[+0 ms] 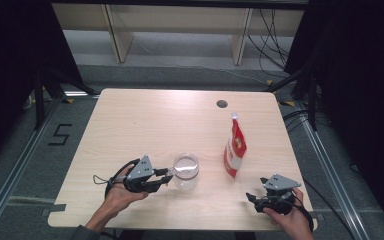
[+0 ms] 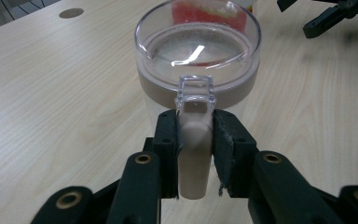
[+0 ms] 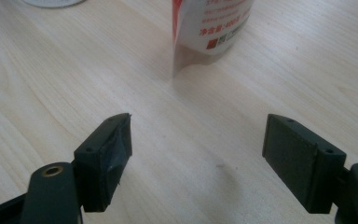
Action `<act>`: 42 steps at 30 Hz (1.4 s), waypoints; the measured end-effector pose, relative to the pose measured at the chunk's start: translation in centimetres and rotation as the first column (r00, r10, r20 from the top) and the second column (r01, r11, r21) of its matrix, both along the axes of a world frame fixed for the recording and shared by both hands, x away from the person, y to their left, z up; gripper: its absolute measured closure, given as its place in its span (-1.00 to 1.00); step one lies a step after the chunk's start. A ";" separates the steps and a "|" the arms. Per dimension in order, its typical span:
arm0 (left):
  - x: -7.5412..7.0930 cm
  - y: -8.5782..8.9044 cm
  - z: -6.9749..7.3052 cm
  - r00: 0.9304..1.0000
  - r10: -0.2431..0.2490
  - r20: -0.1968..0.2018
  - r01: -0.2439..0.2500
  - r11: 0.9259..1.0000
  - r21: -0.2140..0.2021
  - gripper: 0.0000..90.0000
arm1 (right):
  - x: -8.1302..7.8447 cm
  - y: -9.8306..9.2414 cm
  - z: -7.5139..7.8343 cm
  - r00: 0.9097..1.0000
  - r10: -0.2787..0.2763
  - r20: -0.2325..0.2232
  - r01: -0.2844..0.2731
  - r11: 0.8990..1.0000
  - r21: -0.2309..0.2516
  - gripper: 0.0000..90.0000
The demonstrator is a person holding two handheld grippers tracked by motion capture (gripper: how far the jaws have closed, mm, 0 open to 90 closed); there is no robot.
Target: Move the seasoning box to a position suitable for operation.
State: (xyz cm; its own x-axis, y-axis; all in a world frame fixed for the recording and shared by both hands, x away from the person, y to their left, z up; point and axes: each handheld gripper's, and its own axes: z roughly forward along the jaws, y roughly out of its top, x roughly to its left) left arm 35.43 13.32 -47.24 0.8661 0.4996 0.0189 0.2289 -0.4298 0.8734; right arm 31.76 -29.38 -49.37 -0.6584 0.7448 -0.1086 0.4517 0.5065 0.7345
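The left hand (image 1: pixel 122 187) lay low near the table's (image 1: pixel 130 125) front edge, and the left gripper (image 2: pixel 195 140) squeezed the handle (image 2: pixel 194 154) of the clear jar (image 1: pixel 185 171). The jar stood straight up, its handle sticking out toward the person. The right gripper (image 3: pixel 198 154) rested wide apart, holding nothing. The right gripper view showed red writing on the red-and-white bag (image 1: pixel 235 150).

Left tongs (image 2: pixel 195 154) clamped; right tongs (image 3: pixel 198 158) spread wide.

The right hand-held gripper (image 3: pixel 196 154) held its black jaws wide apart above the pale wooden counter (image 3: pixel 51 79), facing a red-and-white printed plastic pouch (image 3: pixel 212 23) standing ahead.
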 end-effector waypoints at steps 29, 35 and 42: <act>-1.0 1.3 1.0 0.996 0.078 -0.051 -0.081 0.996 -0.047 -0.02 | -0.2 0.2 0.2 1.000 0.018 0.019 -0.018 0.999 0.032 -0.44; -1.6 1.2 1.1 0.989 0.104 -0.104 -0.114 0.990 -0.087 -0.13 | -0.3 0.4 0.3 0.999 0.026 0.021 -0.026 0.999 0.037 -0.43; -1.9 1.5 1.7 0.982 0.143 -0.121 -0.158 0.981 -0.117 -0.30 | -0.2 0.4 0.2 0.999 0.039 0.032 -0.040 0.999 0.029 -0.45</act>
State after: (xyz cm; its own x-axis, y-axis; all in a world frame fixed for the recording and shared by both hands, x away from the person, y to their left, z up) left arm 33.54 14.85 -45.52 0.7738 0.6165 -0.1452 0.3819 -0.2713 0.8835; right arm 31.58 -28.94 -49.17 -0.6838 0.7216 -0.1083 0.4083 0.5014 0.7628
